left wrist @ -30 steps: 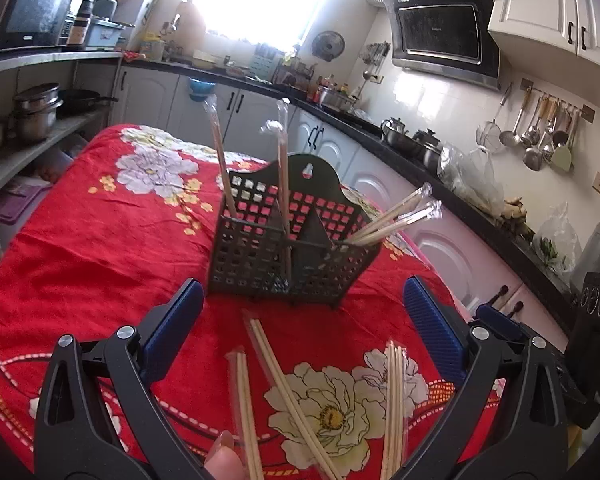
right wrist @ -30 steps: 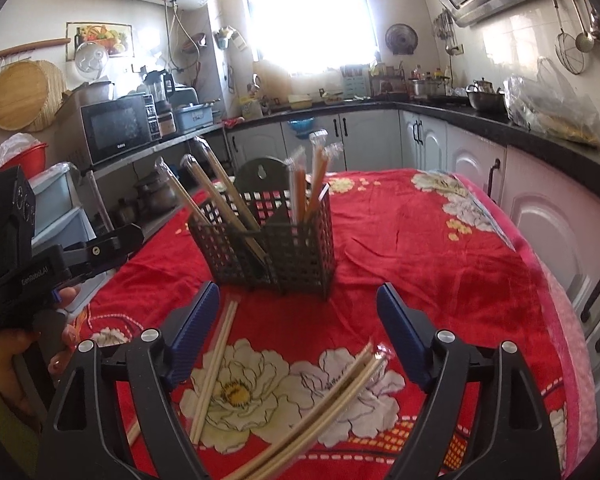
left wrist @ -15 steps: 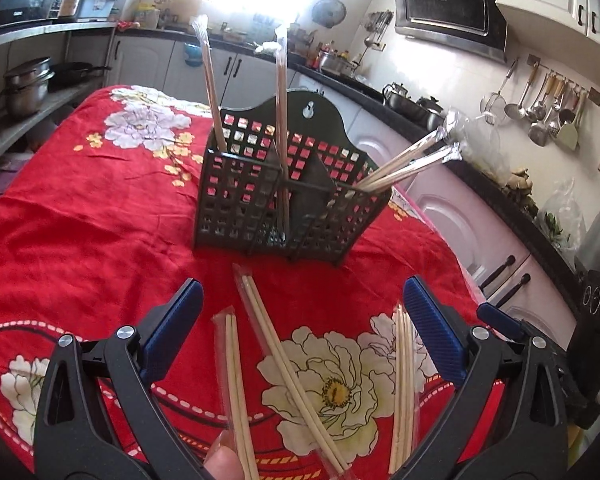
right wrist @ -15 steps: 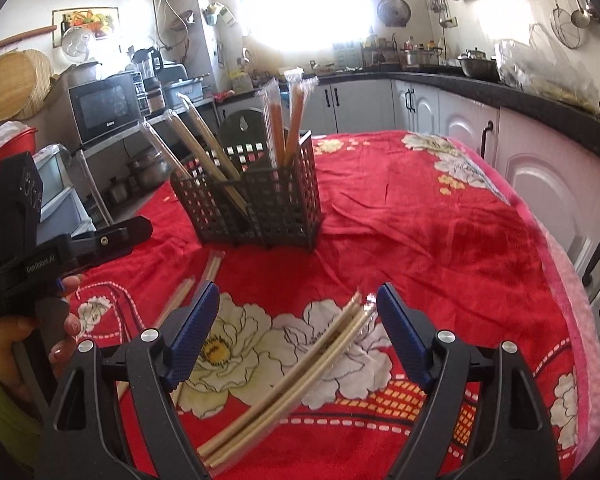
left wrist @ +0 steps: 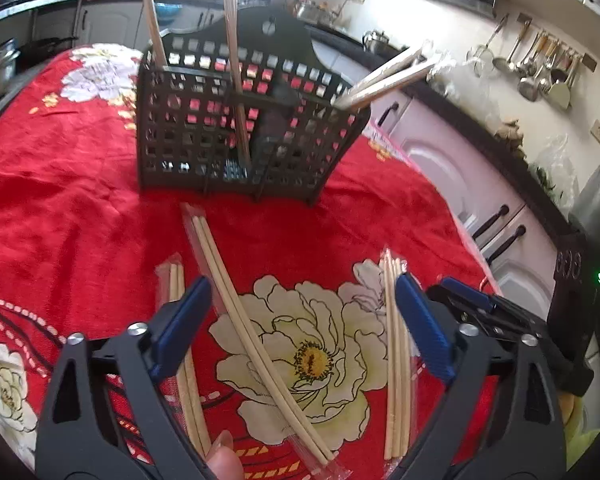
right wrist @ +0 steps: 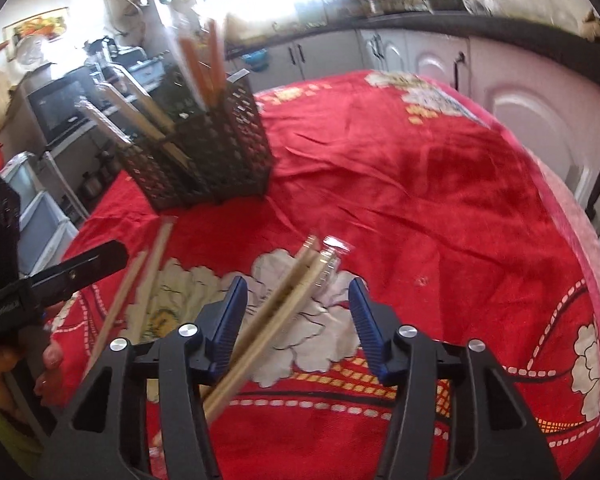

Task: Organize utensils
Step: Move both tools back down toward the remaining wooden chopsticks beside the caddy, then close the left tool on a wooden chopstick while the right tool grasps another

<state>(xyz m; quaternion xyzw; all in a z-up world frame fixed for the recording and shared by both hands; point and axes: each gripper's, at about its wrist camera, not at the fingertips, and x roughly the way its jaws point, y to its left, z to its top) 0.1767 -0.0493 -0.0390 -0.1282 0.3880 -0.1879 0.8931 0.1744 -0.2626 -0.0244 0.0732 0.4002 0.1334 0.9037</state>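
A dark mesh utensil caddy (left wrist: pixel 244 120) stands on the red floral tablecloth (left wrist: pixel 60 200) and holds several wrapped chopstick pairs upright. It also shows in the right wrist view (right wrist: pixel 204 148). Three wrapped chopstick packs lie in front of it: a long middle pack (left wrist: pixel 252 336), a left pack (left wrist: pixel 180 320) and a right pack (left wrist: pixel 396 360). My left gripper (left wrist: pixel 302 324) is open low over the middle pack. My right gripper (right wrist: pixel 296 316) is open, its fingers straddling the right pack (right wrist: pixel 284 304) just above the cloth.
Kitchen counters and white cabinets (left wrist: pixel 460 168) run close along the table's right edge. Shelves with pots and a microwave (right wrist: pixel 60 104) stand beyond the left side. The left gripper body (right wrist: pixel 52 276) shows at left in the right wrist view.
Both grippers have dropped and moved forward toward the cloth. The right gripper now straddles the right pack and its jaws stand narrower. The left gripper now hangs low over the middle pack.
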